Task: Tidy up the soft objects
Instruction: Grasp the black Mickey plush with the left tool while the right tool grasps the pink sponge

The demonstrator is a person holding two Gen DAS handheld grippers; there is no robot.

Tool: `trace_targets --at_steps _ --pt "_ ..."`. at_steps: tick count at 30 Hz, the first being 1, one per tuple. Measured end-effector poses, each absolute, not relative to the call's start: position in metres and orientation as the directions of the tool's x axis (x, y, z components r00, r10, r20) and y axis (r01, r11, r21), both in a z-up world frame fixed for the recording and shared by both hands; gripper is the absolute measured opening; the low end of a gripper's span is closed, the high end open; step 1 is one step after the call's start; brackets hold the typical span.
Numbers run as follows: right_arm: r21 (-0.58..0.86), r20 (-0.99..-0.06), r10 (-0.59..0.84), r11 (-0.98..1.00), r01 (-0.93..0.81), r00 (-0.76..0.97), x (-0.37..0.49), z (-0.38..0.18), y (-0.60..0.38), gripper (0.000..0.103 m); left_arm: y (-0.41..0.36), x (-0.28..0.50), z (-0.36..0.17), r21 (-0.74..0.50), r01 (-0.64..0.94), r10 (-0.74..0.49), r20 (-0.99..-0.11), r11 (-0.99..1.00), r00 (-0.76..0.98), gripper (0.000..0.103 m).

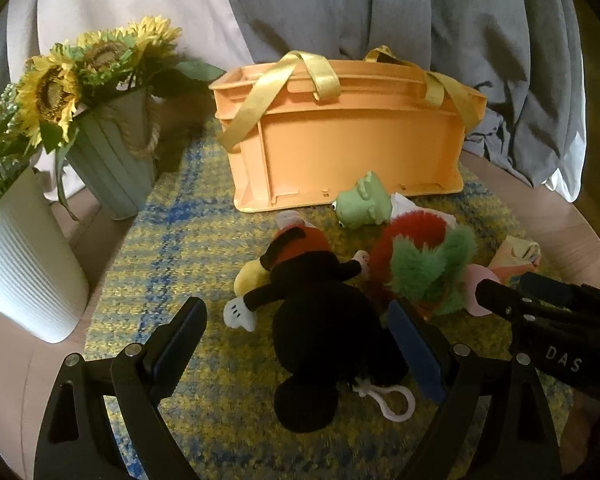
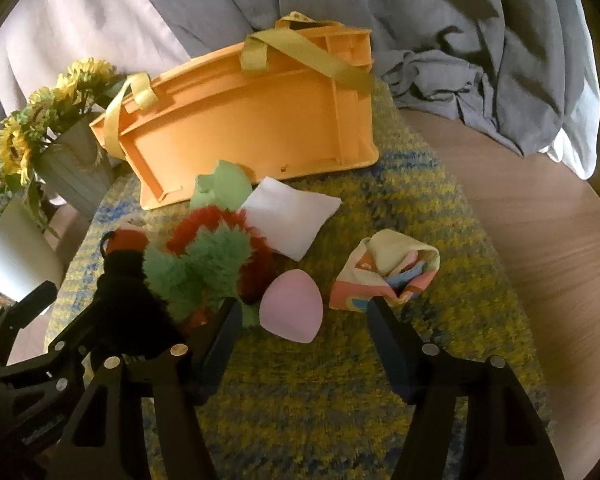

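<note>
Left wrist view: your left tool (image 1: 296, 344) is spread wide and grips nothing; the black mouse plush (image 1: 320, 320) lies between its fingers, head toward you, with the white keyring loop (image 1: 392, 400) by the right pad. Contact with the pads can't be told. Beyond it sit the red-and-green furry toy (image 1: 420, 268) and the green frog plush (image 1: 364, 204), the frog just in front of the orange basket (image 1: 348, 148) (yellow straps draped over its rim). Everything rests on the yellow-blue rug (image 1: 188, 216) over the tabletop (image 1: 572, 216). A sunflower vase (image 1: 108, 160) and a white ribbed pot (image 1: 24, 264) stand at the left.

Right wrist view: your right tool (image 2: 304, 320) is also wide open, empty. The pink egg-shaped cushion (image 2: 292, 304) lies just ahead between its fingers, nearer the left one. The folded pastel cloth (image 2: 384, 272) sits at the right fingertip, looks touching. The white small pillow (image 2: 292, 216) lies farther back, near the basket. Grey bedding (image 2: 460, 40) piles behind.
</note>
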State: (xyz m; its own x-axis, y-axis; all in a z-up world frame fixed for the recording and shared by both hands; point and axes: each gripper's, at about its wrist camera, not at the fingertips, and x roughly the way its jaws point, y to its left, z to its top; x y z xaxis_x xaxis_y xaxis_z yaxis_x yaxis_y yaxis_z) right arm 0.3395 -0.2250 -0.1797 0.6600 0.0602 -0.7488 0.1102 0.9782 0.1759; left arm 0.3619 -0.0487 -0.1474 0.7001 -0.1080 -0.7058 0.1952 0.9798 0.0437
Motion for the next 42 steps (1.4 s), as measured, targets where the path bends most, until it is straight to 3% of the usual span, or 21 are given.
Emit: trace_targets --at_steps 8,11,17,19,20,23,42 --pt "0.174 -0.766 0.064 0.979 0.11 0.64 0.352 -0.189 -0.223 0.064 -0.054 0.377 -0.159 0.03 0.225 -0.131 -0.736 0.974 0.664 0.092" --pt "0.179 -0.777 0.068 0.977 0.116 0.626 0.357 -0.193 -0.224 0.058 -0.055 0.382 -0.162 0.03 0.226 -0.13 -0.742 0.974 0.658 0.09" --pt "0.2 -0.793 0.09 0.973 0.117 0.602 0.362 -0.198 -0.225 0.05 -0.057 0.385 -0.168 0.013 0.248 -0.153 -0.756 0.969 0.636 0.074" --pt "0.208 -0.796 0.102 0.972 0.111 0.596 0.362 -0.199 -0.225 0.047 -0.058 0.384 -0.167 0.01 0.263 -0.166 -0.754 0.965 0.636 0.059" --pt "0.209 -0.797 0.107 0.972 0.107 0.594 0.362 -0.199 -0.224 0.046 -0.059 0.384 -0.167 0.002 0.274 -0.178 -0.755 0.962 0.632 0.057" --pt "0.214 -0.796 0.117 0.972 0.095 0.594 0.36 -0.198 -0.223 0.039 -0.058 0.382 -0.167 0.003 0.275 -0.179 -0.753 0.961 0.633 0.056" --pt "0.218 -0.744 0.124 0.974 0.064 0.656 0.324 -0.158 -0.217 0.038 -0.045 0.34 -0.132 -0.046 0.236 -0.199 -0.703 0.971 0.683 0.054"
